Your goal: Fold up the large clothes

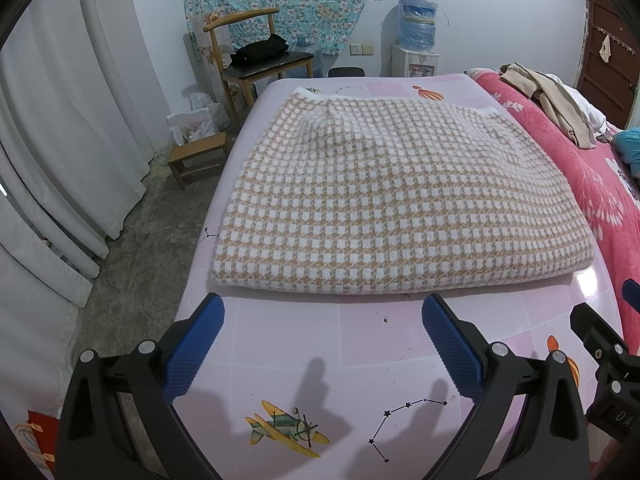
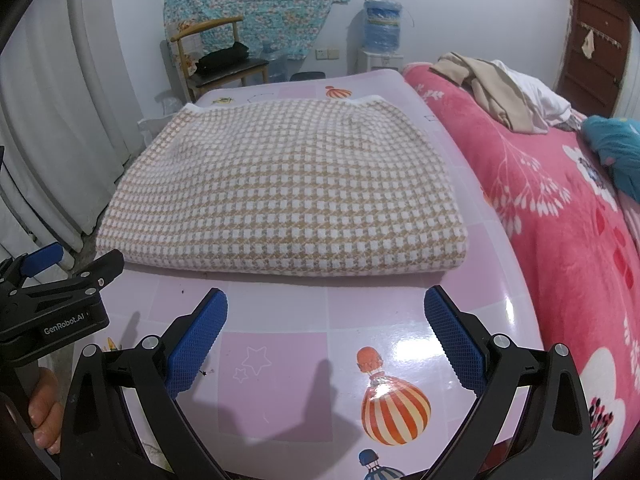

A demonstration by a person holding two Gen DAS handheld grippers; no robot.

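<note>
- A pink worktop (image 1: 360, 344) with a glossy cover printed with balloons, a plane and stars.
- A folded tan-and-white checked garment (image 1: 400, 200) lies flat on it, toward the far side.
- A red floral blanket (image 2: 560, 216) borders its right edge.

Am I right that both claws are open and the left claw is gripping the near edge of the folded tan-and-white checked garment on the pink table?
Not quite. The left claw grips nothing: in the left wrist view its blue pads sit apart, short of the near edge of the folded tan-and-white checked garment. The right claw is open too, and the garment lies on the pink table.
</note>
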